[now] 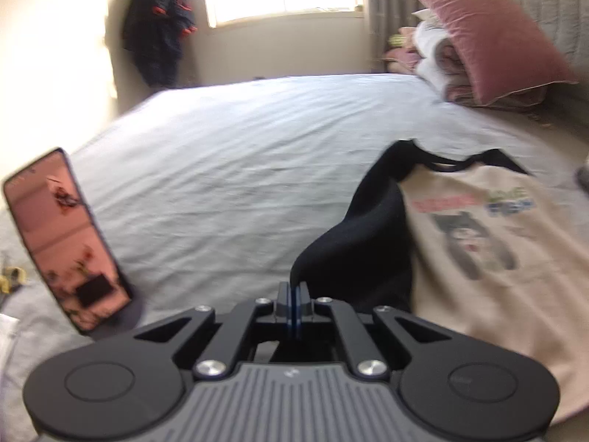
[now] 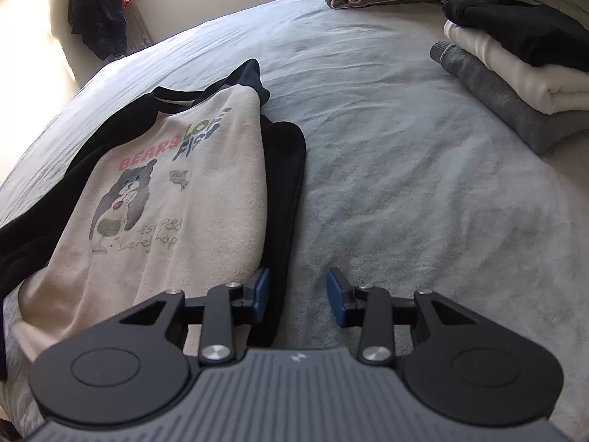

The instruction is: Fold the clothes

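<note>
A cream shirt with a bear print and black sleeves lies flat on the bed at the right of the left wrist view. My left gripper is shut on one black sleeve, which rises off the bed from the shirt's shoulder to the pads. In the right wrist view the same shirt lies at the left. Its other black sleeve is folded along the shirt's side. My right gripper is open low over the bed, with its left pad at that sleeve's lower edge and nothing gripped.
The pale bed sheet stretches to the far wall. A phone stands propped at the left. A pink pillow rests on bedding at the back right. A stack of folded clothes sits at the right, and a dark jacket hangs by the window.
</note>
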{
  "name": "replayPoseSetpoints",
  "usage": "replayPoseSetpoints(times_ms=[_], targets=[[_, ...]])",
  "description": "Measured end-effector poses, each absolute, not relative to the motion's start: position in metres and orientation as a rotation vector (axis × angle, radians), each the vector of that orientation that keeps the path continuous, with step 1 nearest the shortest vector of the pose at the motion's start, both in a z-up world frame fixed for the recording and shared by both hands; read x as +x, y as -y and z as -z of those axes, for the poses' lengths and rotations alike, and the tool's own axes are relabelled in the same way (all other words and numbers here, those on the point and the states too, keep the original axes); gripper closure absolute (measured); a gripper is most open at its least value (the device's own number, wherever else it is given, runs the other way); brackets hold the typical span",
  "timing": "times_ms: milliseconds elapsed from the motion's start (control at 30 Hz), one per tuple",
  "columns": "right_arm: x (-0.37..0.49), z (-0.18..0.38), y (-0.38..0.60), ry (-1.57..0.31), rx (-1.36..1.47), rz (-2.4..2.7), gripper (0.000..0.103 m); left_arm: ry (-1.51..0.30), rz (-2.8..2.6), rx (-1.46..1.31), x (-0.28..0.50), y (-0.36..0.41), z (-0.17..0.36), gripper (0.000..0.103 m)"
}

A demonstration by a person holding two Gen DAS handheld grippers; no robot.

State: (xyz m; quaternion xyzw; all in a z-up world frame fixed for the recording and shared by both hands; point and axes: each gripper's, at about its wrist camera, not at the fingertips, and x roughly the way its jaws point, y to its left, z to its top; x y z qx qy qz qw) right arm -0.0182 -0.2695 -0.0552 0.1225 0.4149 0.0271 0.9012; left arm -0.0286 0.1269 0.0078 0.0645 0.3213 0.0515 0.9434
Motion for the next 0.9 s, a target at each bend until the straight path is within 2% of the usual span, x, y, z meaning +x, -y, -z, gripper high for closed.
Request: replayPoseSetpoints(times_ms=[200,467,567,600,900], targets=[[-0.014,0.057,0.268,-0.854,0.261,-0.054,0.071,-0.656,-0.254,0.134,-0.008,-0.151,-0.001,0.101],[-0.009,0.060,0.263,-0.848,0.267,-0.068,0.079,-0.677,-0.168,0.065,-0.015,-0.148,-0.005,0.092],[-0.008,0.062,0.259,-0.848,0.263,-0.084,0.089,-0.694,-0.070,0.018,-0.020,-0.141,-0.006,0.079],[-0.008,0.060,0.258,-0.842,0.257,-0.083,0.097,-0.706,-0.035,0.002,-0.020,-0.138,-0.005,0.078],[-0.014,0.034,0.257,-0.735,0.166,-0.001,0.098,-0.855,0.166,-0.087,-0.018,-0.116,0.020,0.076]])
